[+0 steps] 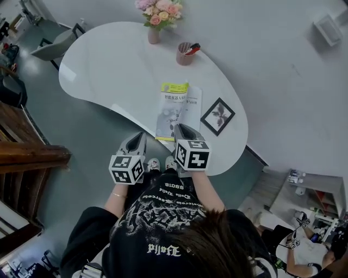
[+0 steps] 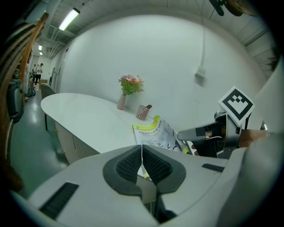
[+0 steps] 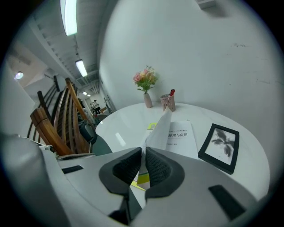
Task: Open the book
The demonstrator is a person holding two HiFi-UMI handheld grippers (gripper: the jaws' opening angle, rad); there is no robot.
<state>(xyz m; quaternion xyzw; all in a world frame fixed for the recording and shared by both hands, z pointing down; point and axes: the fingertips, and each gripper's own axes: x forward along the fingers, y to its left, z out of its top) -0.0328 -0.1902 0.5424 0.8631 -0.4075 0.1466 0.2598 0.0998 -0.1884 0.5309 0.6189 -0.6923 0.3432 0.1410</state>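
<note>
White cover (image 3: 162, 128) is pinched in right gripper (image 3: 143, 166); book (image 1: 194, 103) spine lies up-frame, to its left; left gripper (image 2: 142, 166) closed, empty.

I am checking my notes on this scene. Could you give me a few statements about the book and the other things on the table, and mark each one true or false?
1. The right gripper is shut on the front cover of the book, and the cover stands raised off the page below. True.
2. In the head view, the framed picture lies to the left of the book. False: it lies to the right of the book.
3. The vase holds flowers. True.
4. The pen cup lies tipped over on the table. False: it stands upright, not far from the vase.
</note>
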